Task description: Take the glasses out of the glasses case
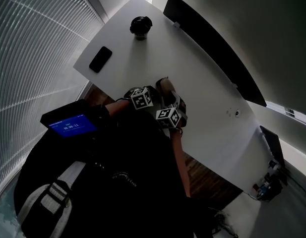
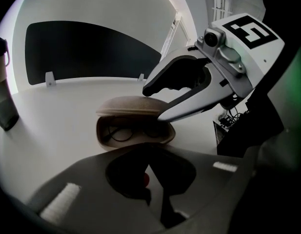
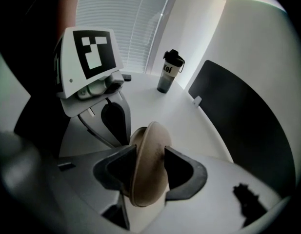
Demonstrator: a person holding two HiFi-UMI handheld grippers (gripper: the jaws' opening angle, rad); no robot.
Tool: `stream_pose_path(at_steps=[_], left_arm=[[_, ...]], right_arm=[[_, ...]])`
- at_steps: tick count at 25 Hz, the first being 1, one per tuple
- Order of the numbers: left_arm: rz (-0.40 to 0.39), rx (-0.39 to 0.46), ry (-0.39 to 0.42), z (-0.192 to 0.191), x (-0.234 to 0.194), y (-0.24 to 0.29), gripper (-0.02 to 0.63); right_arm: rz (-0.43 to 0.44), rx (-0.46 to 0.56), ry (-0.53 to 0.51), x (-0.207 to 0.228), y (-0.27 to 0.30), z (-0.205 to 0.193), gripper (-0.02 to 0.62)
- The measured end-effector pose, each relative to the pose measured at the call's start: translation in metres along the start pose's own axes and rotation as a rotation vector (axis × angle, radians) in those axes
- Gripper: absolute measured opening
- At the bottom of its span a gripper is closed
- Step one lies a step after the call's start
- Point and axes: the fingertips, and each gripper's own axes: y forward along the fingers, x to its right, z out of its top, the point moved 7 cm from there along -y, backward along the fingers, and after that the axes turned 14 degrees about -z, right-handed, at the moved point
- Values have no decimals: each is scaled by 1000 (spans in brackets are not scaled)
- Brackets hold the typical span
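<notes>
Here's the glasses case (image 2: 134, 126), a matte beige oval clamshell, lying by the near edge of the smooth white table (image 1: 202, 98). Its mouth is gaping toward the left gripper view, and its long axis is running nine to three there. Thin dark-rimmed glasses (image 2: 122, 133) are sitting inside. The right gripper (image 3: 148, 167) is pinching the raised lid. The left gripper (image 2: 149, 177) is hovering just before it, jaws almost touching, holding nothing. In the head view, bare tabletop is stretching toward a bottle (image 1: 141, 26) at twelve, a phone (image 1: 100, 59) at ten and a dark panel (image 1: 212, 48) at two.
</notes>
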Motion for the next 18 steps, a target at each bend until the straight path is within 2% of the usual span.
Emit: stream_pose_path(at_steps=[11,18], left_arm=[[14,-9,-30,3,-1,-1,8],[11,-21,-46,4,-2,-1,8]], right_arm=[[-64,6,4,44,4,-7,186],[-45,-36,-23,66,27,-28,185]])
